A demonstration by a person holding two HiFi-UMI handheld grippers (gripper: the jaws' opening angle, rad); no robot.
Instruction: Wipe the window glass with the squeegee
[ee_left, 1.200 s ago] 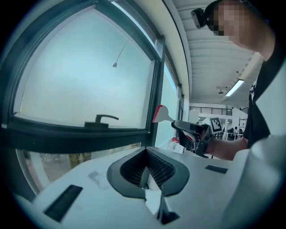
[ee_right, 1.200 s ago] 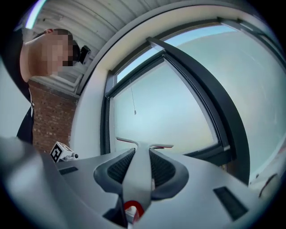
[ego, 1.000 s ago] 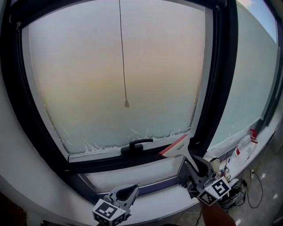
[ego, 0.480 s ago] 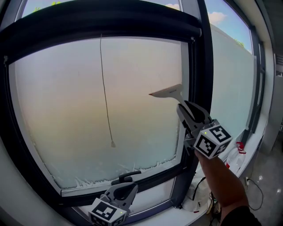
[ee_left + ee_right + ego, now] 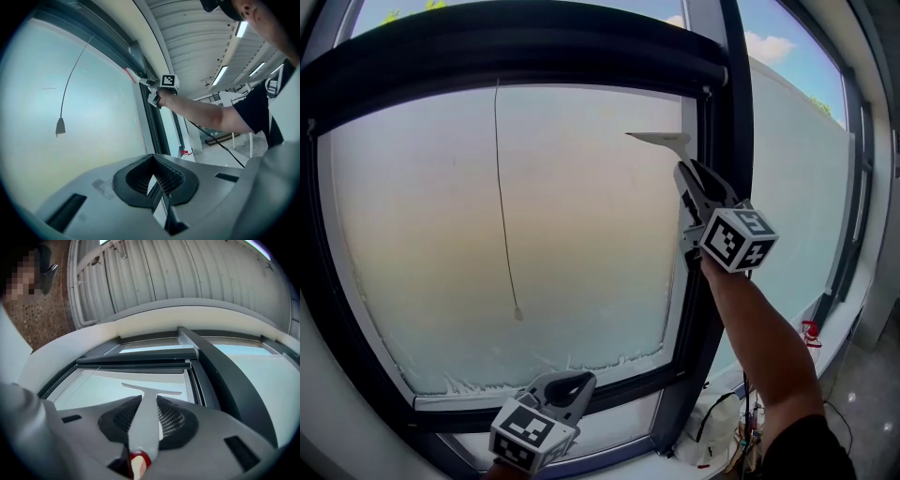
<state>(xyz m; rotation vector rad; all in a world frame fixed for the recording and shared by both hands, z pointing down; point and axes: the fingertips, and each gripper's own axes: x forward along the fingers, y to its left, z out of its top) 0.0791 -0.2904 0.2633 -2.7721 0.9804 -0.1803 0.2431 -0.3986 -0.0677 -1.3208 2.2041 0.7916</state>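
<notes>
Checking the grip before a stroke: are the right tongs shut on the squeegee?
Shut on it: the right tongs clamp the handle of the grey T-shaped plastic squeegee between both ribbed pads.

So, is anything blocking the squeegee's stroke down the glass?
Nothing visible: the glass below the squeegee is bare to the lower frame. The pull cord hangs well to the left, clear of that strip.
</notes>
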